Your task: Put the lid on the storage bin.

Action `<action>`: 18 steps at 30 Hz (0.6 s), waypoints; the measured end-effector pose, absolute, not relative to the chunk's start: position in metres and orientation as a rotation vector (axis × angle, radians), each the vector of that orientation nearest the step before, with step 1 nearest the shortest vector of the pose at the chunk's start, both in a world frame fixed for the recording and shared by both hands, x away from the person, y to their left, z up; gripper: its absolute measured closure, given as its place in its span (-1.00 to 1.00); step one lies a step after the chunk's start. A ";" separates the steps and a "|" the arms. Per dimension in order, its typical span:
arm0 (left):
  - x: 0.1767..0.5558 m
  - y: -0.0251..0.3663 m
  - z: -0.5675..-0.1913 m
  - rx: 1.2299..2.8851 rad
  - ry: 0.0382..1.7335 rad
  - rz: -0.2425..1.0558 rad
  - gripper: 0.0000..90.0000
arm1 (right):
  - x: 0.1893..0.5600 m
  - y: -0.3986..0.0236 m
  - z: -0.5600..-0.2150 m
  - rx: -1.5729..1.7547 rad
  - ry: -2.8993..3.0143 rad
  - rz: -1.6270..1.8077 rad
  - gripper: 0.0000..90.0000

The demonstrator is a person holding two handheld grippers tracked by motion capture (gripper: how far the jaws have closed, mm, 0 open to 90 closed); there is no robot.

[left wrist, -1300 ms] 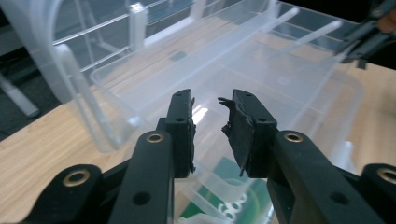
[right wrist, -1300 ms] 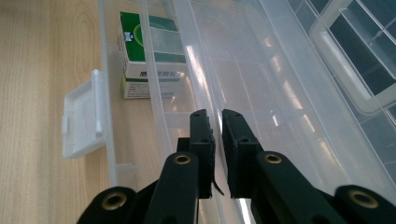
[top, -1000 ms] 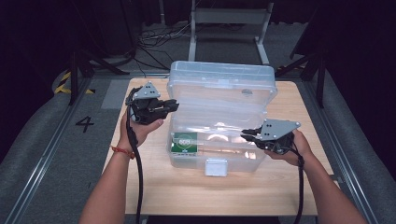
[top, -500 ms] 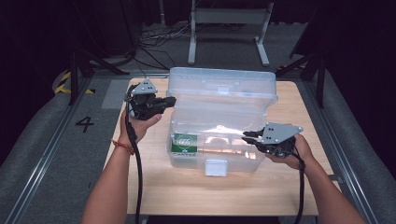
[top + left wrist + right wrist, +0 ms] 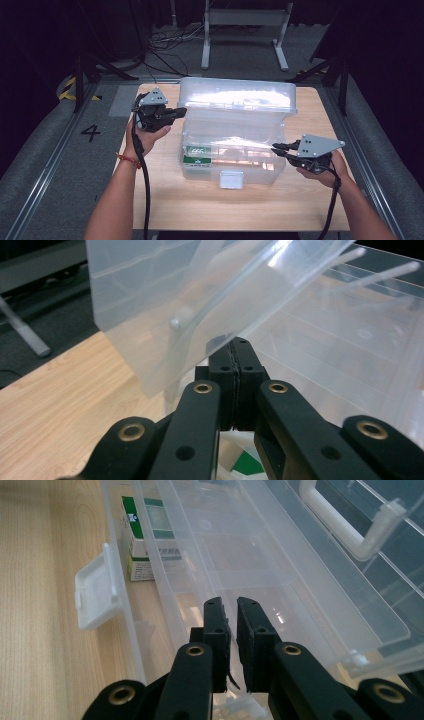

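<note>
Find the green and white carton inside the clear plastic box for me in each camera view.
High view: green and white carton lies inside the clear box, front left corner.
Left gripper view: a green corner at the bottom, below the claw.
Right gripper view: top left, behind the wall.
Shared landmark: the white latch.

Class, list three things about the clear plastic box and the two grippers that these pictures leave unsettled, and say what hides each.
- Green-and-white carton: print too small in the high view, cut off by the box wall in the right gripper view.
- Left gripper: the pressed-together jaws hide whether they pinch the lid.
- Right gripper: the tray blocks what lies beneath.
</note>
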State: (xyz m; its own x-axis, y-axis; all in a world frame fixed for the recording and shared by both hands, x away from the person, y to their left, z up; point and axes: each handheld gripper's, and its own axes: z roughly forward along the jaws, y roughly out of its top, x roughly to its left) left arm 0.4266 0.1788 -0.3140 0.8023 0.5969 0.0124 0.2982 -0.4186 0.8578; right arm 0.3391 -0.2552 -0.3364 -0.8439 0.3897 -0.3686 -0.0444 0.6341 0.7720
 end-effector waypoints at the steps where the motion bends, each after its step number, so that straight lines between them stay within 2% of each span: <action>1: 0.426 0.178 -0.313 2.040 0.658 0.400 1.00 | 0.338 -0.258 -0.337 0.275 2.341 1.131 0.86; 13: 0.414 0.175 -0.316 2.078 0.627 0.402 1.00 | 0.325 -0.288 -0.341 0.365 2.329 1.212 0.85; 18: 0.410 0.176 -0.320 2.088 0.612 0.390 1.00 | 0.322 -0.296 -0.354 0.417 2.346 1.196 0.84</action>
